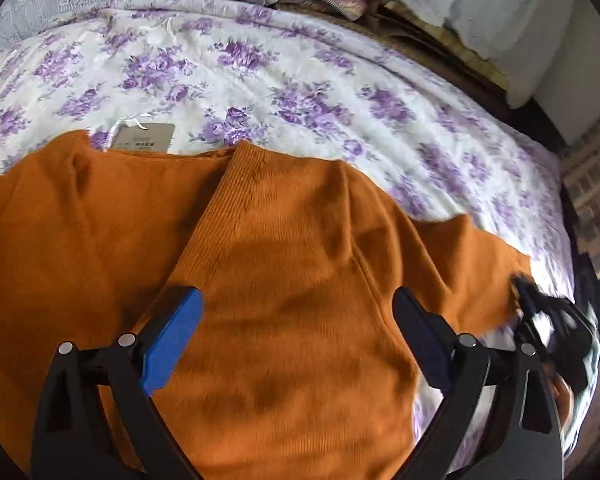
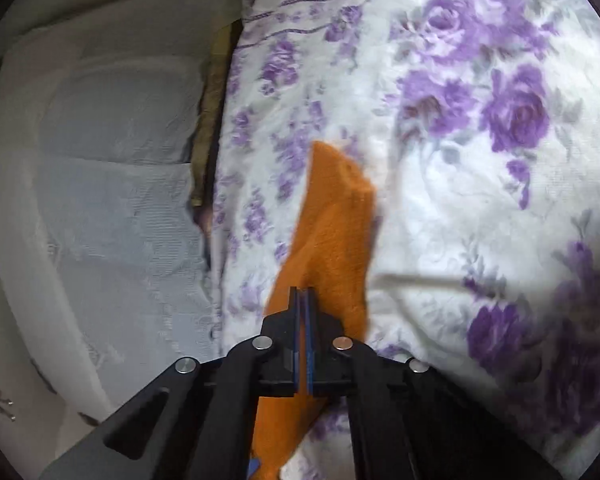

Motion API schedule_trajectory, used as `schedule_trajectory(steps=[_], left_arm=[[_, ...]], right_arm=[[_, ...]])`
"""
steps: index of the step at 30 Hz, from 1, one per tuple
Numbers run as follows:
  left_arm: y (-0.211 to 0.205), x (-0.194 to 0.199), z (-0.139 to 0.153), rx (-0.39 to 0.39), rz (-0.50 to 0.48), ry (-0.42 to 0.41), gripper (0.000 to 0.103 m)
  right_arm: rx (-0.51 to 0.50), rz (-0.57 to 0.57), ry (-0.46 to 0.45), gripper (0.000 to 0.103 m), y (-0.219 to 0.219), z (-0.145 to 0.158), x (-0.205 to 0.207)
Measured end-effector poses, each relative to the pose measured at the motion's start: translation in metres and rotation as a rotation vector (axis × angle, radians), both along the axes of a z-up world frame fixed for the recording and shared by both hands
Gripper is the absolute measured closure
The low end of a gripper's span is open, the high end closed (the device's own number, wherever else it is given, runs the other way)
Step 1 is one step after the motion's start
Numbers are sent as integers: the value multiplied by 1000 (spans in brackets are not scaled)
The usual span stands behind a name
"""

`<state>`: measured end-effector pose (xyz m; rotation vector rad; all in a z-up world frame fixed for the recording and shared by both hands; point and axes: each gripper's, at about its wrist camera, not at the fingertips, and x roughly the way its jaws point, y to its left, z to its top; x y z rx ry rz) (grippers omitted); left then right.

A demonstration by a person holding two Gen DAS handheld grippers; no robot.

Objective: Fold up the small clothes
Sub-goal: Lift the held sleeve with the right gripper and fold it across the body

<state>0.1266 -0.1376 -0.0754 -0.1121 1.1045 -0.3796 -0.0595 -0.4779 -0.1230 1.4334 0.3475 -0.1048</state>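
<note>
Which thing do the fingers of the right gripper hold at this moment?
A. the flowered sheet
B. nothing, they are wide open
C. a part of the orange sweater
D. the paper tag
C: in the right wrist view the right gripper has its fingers closed on a strip of the orange sweater, which hangs above the flowered sheet.

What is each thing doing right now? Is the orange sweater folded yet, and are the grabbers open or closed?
Orange sweater: lying on the bed, partly folded, one sleeve stretched out sideways.
Sleeve: pinched at its end, not yet folded in.
Left gripper: open, over the sweater, holding nothing.
Right gripper: shut on the sleeve.
Paper tag: lying flat by the collar.
Flowered bedspread: spread out, slightly wrinkled.
</note>
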Motion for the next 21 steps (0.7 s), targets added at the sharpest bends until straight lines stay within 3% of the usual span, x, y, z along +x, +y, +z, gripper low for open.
schedule_trajectory(steps=[1,3,7,12,14,16,21], left_arm=[[-3,3,-4,7,4,-13,10],[-8,4,-11,36,-4,-54,5],[-30,-4,-20,194,-40,-167,5],[-22,-1,-17,137,-40,-154,4],[-22,-1,-17,140,-44,-160,4],[-24,-2,-17,150,-49,-168,4],[-22,-2,-18,138,-49,-167,5]], right_arm=[[-15,-13,-44,50,7,9,-11],[-88,1,-6,33,16,26,-18],[-247,25,117,33,31,38,-17],[-296,-24,187,53,18,25,1],[-289,-48,212,69,6,13,10],[-284,-74,204,93,-3,5,19],[-297,-90,88,96,1,15,7]])
